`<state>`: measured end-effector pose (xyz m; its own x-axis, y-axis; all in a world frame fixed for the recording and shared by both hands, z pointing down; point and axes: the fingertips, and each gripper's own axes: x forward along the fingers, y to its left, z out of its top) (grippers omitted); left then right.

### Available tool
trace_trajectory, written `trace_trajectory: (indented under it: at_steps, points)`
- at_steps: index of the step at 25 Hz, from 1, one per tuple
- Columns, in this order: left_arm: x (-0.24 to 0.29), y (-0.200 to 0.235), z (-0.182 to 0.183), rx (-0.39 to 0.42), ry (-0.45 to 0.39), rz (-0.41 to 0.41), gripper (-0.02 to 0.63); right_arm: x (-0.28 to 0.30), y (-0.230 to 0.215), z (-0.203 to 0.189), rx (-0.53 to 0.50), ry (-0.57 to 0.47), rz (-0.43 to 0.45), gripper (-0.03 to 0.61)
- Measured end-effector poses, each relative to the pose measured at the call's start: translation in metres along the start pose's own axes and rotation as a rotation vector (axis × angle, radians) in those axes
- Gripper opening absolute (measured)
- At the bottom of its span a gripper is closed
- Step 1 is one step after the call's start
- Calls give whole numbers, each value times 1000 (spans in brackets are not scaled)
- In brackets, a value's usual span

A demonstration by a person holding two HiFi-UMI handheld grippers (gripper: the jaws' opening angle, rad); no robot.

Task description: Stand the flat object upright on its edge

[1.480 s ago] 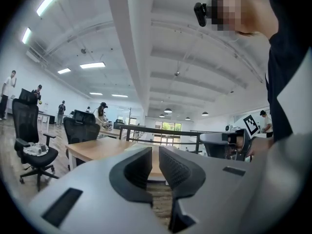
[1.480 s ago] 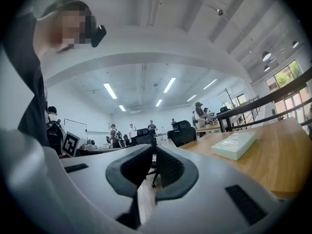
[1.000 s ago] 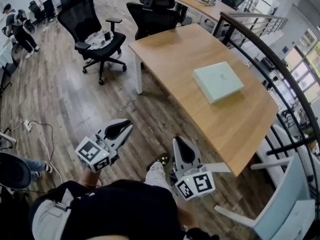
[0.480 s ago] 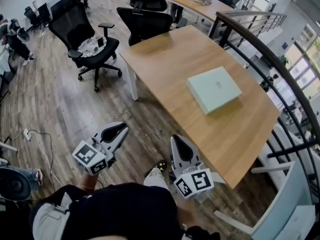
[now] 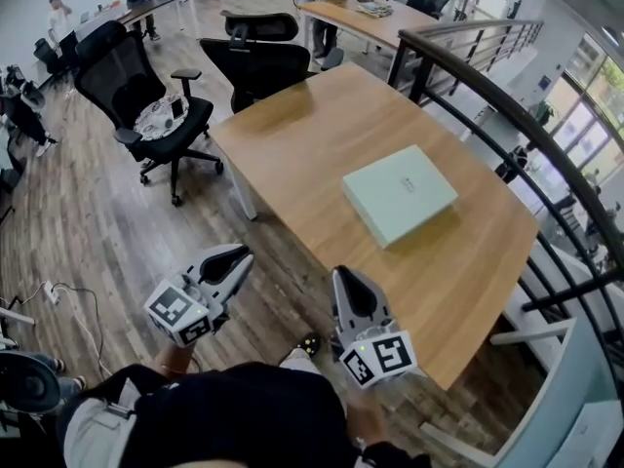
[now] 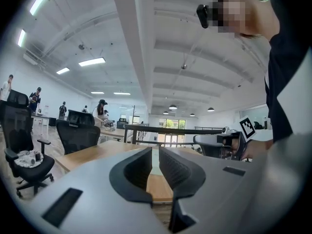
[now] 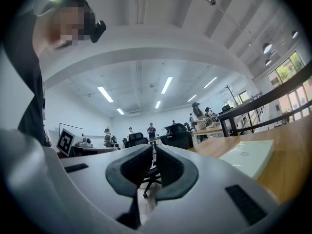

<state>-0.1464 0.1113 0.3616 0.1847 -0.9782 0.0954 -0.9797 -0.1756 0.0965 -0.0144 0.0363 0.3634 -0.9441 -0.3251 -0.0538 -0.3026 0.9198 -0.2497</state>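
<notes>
Open-plan office: long wooden desks (image 5: 292,135) on white legs, black swivel chairs (image 5: 255,64) with headrests, wood-plank floor (image 5: 88,232). More desks farther back with people (image 5: 57,16) standing around them, and strip lights (image 6: 91,61) on a white beamed ceiling. Dark metal railing (image 5: 507,100) runs beside the near desk, big windows (image 5: 585,91) past it.

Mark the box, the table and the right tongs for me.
box (image 5: 400,195), head view, middle of its pale green top.
table (image 5: 312,125), head view, bare wood beyond the box.
right tongs (image 5: 344,277), head view, the shut tip, short of the table edge.
</notes>
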Motion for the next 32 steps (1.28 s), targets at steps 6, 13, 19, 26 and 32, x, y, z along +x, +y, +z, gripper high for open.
trace_trajectory:
  at_steps: [6,13,19,26,32]
  points:
    - [52,-2,1,1,20,-61,52,-8,-50,-4,28,-2,-77,34]
    - [100,-2,4,15,36,-94,52,-8,-94,1,34,-22,-128,34]
    - [117,-1,1,39,51,-117,52,-5,-112,17,5,-53,-154,34]
    - [154,3,3,1,40,-183,52,-15,-134,27,-23,-69,-243,34]
    - [206,5,19,3,28,-334,52,-27,-155,39,-27,-87,-406,34]
